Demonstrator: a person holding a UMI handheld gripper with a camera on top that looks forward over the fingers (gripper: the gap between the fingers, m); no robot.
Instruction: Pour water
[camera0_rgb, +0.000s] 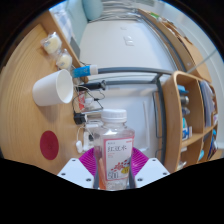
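My gripper (113, 168) is shut on a clear plastic bottle (115, 148) with a white cap and a white label with red print. The bottle stands upright between the magenta pads (90, 160), which press on both its sides. A white cup (53, 87) lies on its side on the wooden table (35, 125), beyond the fingers and to their left, its open mouth turned toward the bottle. The bottle is held above the table's right edge.
A red round coaster (49, 144) lies on the table left of the fingers. A power strip with plugs and cables (88, 98) sits at the table's edge. A dark rail (130, 71) and a wooden shelf unit (190, 115) stand to the right.
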